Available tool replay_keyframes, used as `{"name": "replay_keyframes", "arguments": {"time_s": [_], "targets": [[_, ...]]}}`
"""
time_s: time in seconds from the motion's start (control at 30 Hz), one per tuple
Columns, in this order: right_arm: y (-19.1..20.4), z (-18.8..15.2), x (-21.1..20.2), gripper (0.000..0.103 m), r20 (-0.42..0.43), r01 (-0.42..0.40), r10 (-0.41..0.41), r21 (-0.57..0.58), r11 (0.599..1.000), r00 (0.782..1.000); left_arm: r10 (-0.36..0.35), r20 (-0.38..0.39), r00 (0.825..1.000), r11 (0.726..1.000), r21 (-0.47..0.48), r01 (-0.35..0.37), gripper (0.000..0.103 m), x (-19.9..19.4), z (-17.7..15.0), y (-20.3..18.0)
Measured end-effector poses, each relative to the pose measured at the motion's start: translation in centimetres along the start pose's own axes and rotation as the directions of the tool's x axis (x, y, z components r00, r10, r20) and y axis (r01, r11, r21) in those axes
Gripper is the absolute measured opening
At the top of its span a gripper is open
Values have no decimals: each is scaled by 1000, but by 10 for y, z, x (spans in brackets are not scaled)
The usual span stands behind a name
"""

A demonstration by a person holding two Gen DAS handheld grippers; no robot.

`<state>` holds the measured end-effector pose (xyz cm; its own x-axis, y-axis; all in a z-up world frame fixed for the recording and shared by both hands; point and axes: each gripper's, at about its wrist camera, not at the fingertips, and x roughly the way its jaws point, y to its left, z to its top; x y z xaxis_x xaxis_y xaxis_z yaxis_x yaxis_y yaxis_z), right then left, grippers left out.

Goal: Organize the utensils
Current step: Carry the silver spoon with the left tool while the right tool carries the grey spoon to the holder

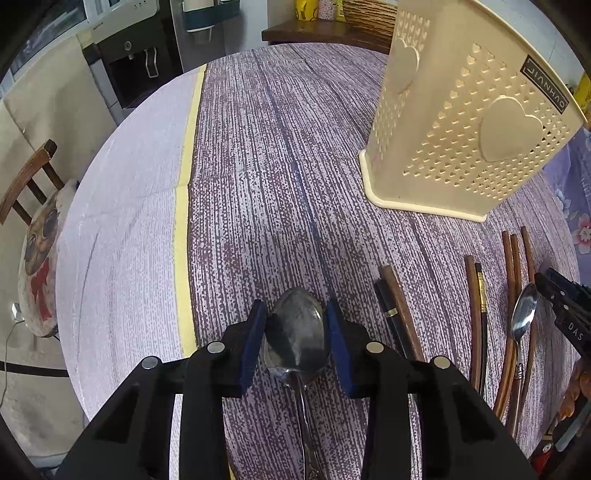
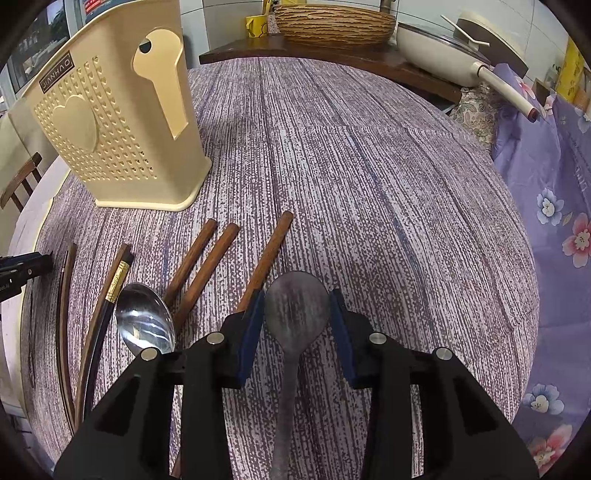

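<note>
My left gripper [image 1: 295, 302] points down at the table, and its blue pads press both sides of the bowl of a shiny metal spoon [image 1: 295, 332] whose handle runs back under the gripper. My right gripper [image 2: 298, 293] is shut the same way on the bowl of a dull grey spoon [image 2: 295, 314]. A cream perforated utensil holder [image 1: 461, 122] [image 2: 118, 122] stands upright farther back. Between the two grippers, several wooden chopsticks [image 1: 513, 295] [image 2: 207, 258] and another shiny spoon [image 1: 524, 310] [image 2: 146, 321] lie loose on the purple speckled tablecloth [image 1: 258, 166] [image 2: 351, 166].
A wooden chair [image 1: 29, 184] with a printed cushion stands off the table's left edge, near a water dispenser [image 1: 129, 62]. At the back are a woven basket [image 2: 332, 22] and a white pan [image 2: 443, 48]. Floral purple fabric [image 2: 554, 221] hangs to the right.
</note>
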<state>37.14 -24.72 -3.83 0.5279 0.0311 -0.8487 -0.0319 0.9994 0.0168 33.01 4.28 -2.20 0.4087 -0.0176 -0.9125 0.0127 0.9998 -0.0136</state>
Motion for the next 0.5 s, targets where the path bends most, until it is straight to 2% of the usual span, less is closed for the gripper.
{"name": "replay_keyframes", "arguments": {"time_s": [0.2, 0.3, 0.5], "targets": [[-6, 0, -8, 37, 42, 0, 0, 15, 1000, 999, -9, 40, 999, 999, -34, 10, 34, -7, 0, 3], [-10, 1, -19, 37, 74, -25, 23, 34, 999, 997, -29, 92, 995, 998, -49, 34, 34, -18, -1, 3], [-16, -2, -48, 37, 155, -52, 43, 52, 997, 987, -8, 218, 976, 998, -63, 23, 34, -46, -4, -2]]}}
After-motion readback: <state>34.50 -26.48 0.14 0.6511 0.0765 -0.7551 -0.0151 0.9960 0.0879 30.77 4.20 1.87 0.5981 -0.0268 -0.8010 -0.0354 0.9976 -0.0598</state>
